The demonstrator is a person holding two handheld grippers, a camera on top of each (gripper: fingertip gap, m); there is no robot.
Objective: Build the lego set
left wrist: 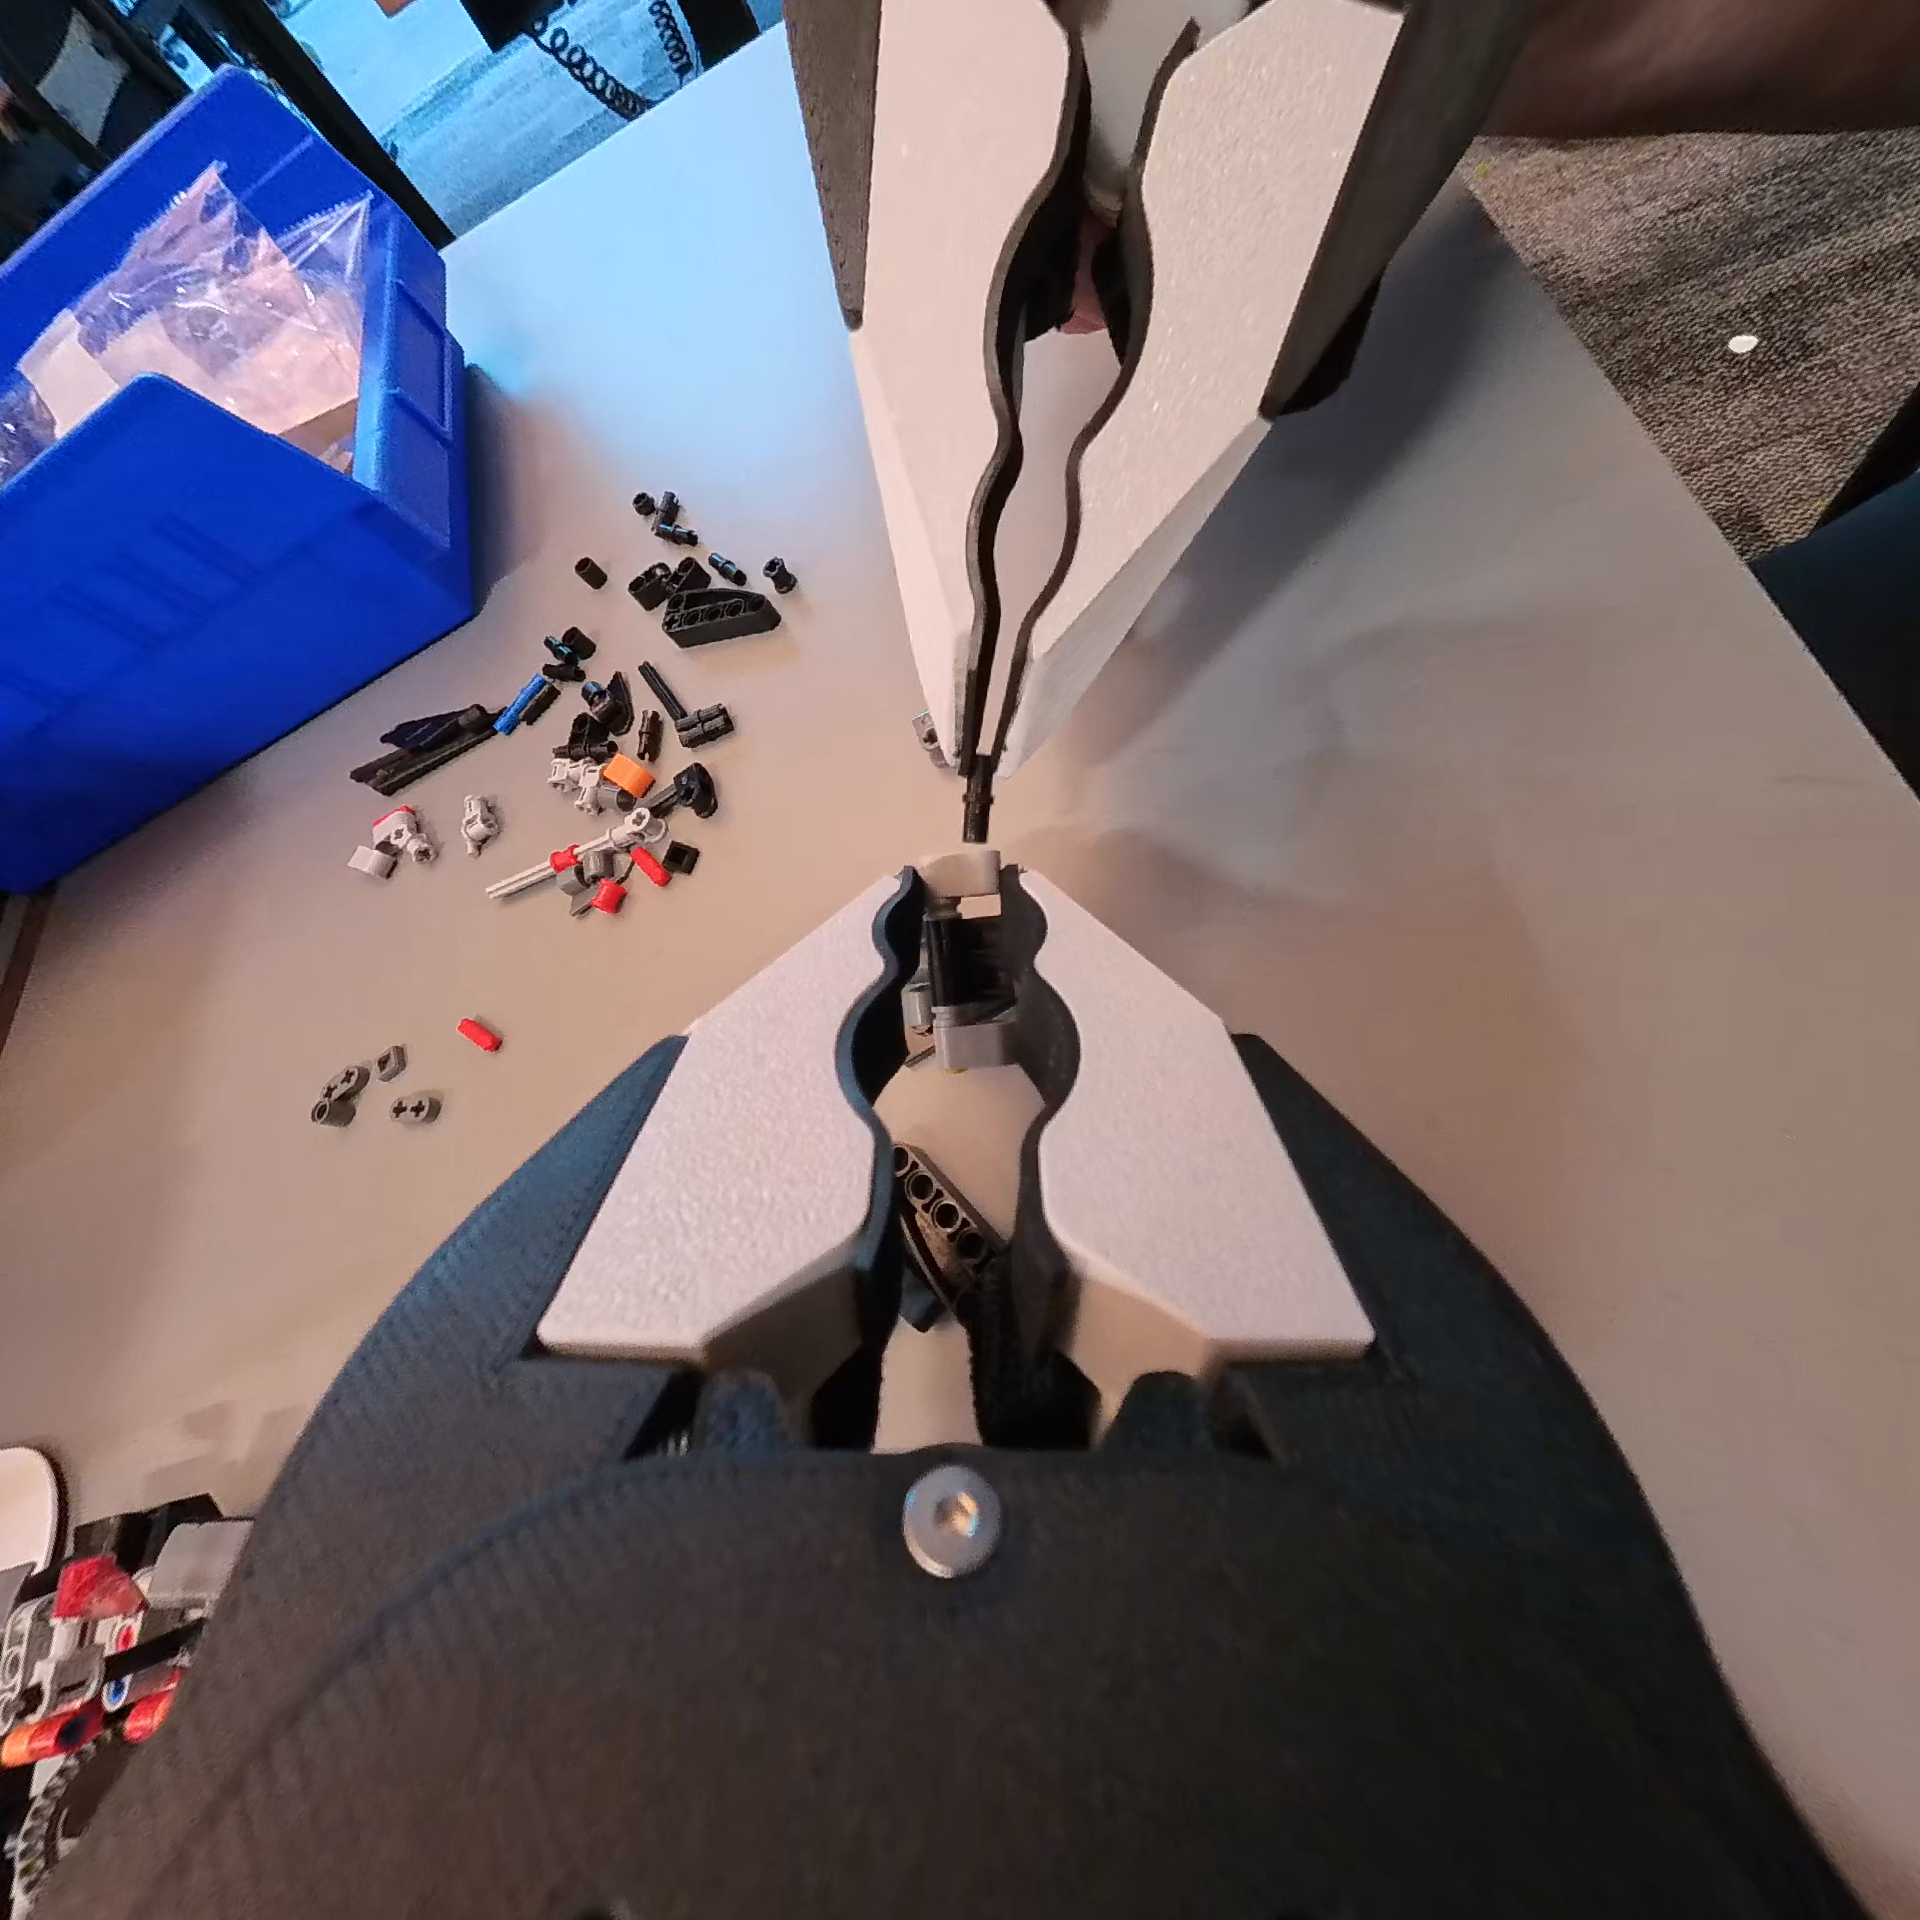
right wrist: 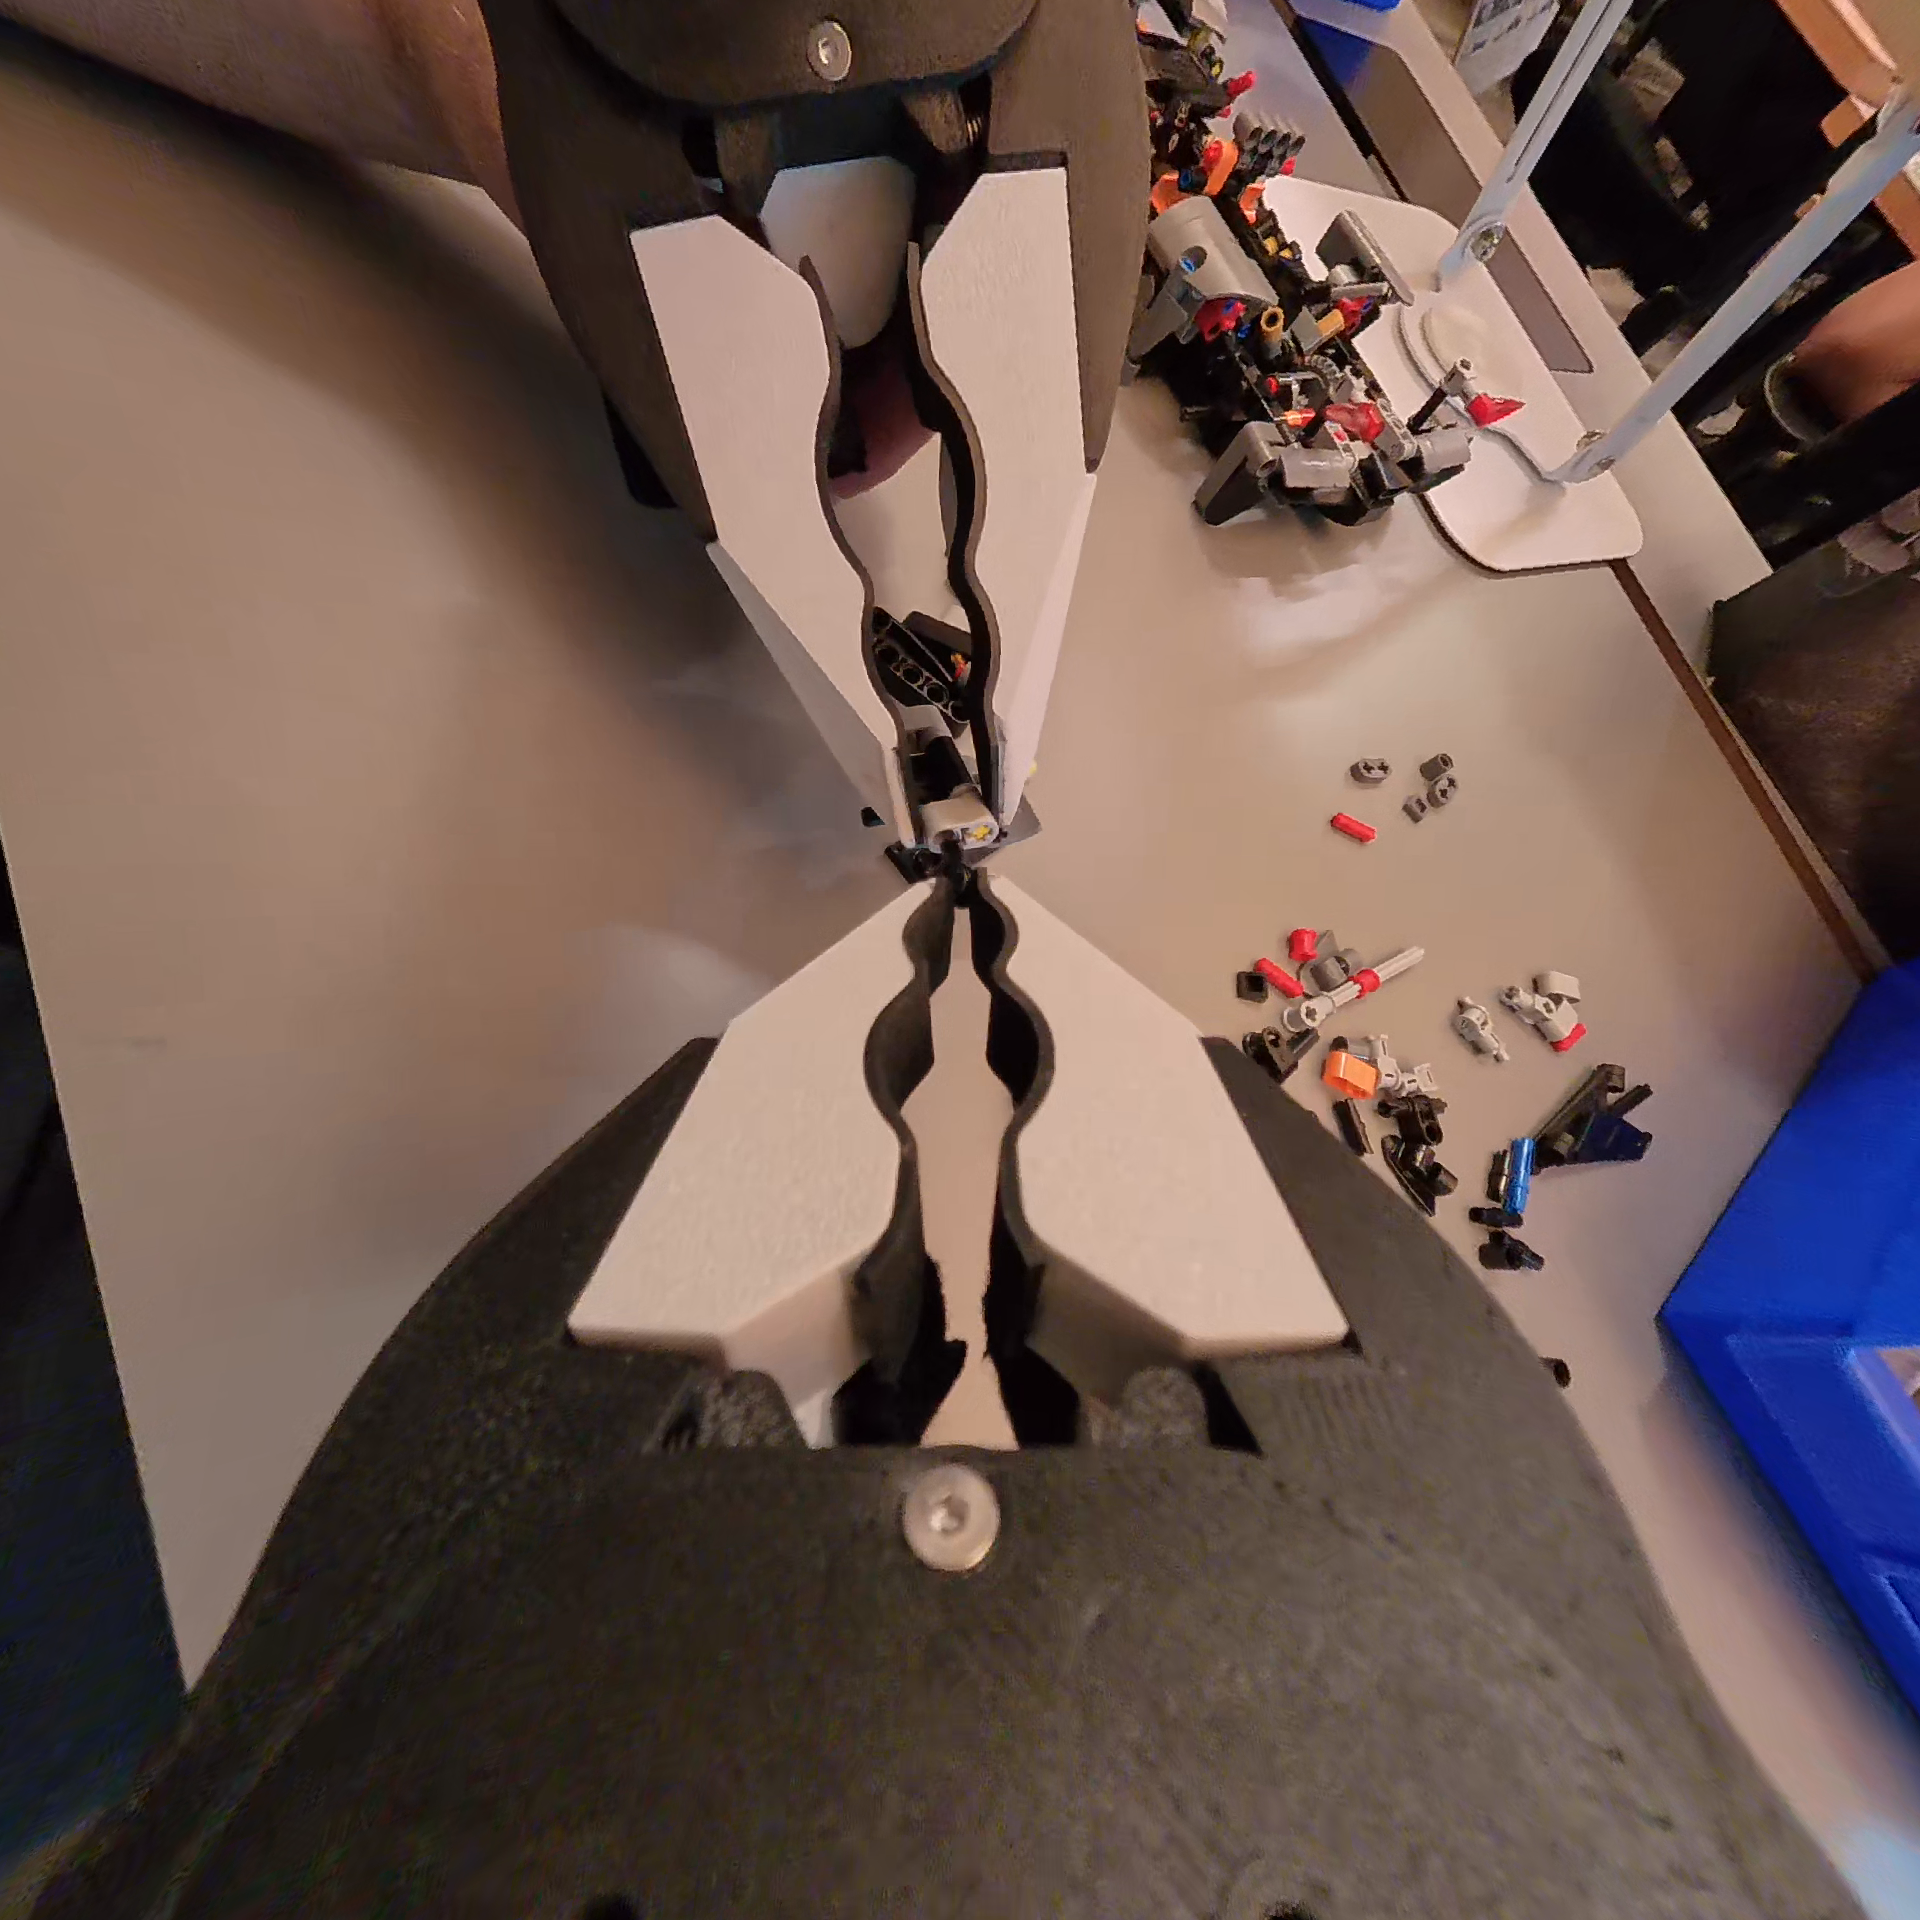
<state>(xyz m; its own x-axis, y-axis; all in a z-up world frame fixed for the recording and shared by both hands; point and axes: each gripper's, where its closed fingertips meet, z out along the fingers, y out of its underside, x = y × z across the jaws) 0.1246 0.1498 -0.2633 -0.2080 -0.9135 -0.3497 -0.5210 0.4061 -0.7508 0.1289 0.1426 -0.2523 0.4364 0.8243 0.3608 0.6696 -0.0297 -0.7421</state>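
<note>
At the tips of your left gripper (left wrist: 961, 883), a small grey-and-black lego sub-assembly (left wrist: 961, 971) sits clamped between the white fingers (left wrist: 769, 1091), its pale grey end poking out past them. Directly facing it, your right gripper (left wrist: 977, 769) pinches a short black pin (left wrist: 975, 805) at its very tips, the pin's free end just short of that grey end in the left wrist view; from the right wrist view the pin (right wrist: 956, 883) and the sub-assembly (right wrist: 961, 816) appear to meet, though the contact itself is too small to confirm. A black beam with a row of holes (left wrist: 940, 1210) lies under your left gripper's fingers.

Beside the sub-assembly, towards the blue bin (left wrist: 208, 582), loose lego pieces (left wrist: 592, 748) lie scattered on the pale table (left wrist: 1403, 987): black pins and beams, grey connectors, red bushes, one orange piece (left wrist: 629, 774) and one blue pin (left wrist: 523, 703). A few dark grey bits and a lone red one (left wrist: 479, 1033) lie apart from that scatter. Clear plastic bags (left wrist: 218, 312) fill the bin. Farther from the sub-assembly, behind your left gripper, the partly built model (right wrist: 1309, 343) of black, grey and red parts rests on the table next to a white stand base (right wrist: 1527, 488).
</note>
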